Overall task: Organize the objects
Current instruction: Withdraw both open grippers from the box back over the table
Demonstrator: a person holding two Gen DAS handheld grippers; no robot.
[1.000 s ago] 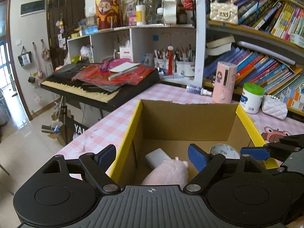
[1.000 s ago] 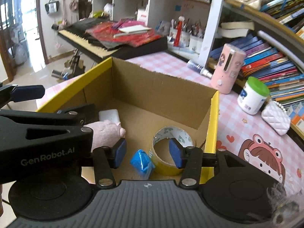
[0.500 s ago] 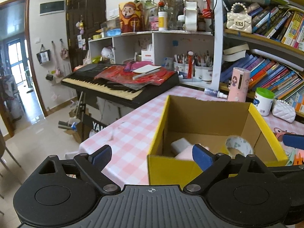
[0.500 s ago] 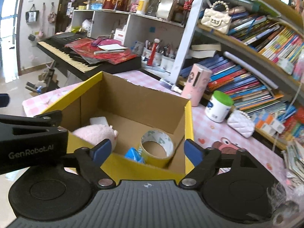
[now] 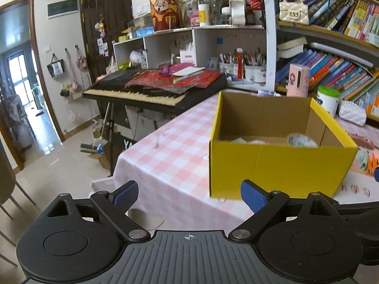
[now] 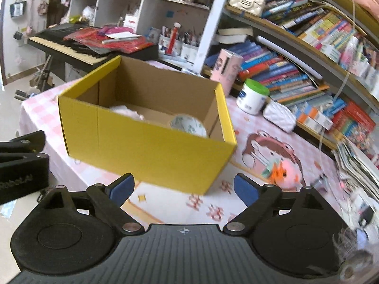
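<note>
With both grippers, left (image 5: 188, 195) spread wide and empty, right (image 6: 183, 189) opening on nothing, you stand clear of the box (image 6: 151, 142) on the bench (image 5: 170, 156), tape (image 6: 188, 124) inside; next, pick another loose item.

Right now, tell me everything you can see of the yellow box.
The yellow box is an open-topped cardboard carton, yellow outside and plain brown inside, standing upright on the pink checked tablecloth. A tape roll and something pale pink show over its near wall. Nothing grips it; both grippers are apart from it.
</note>
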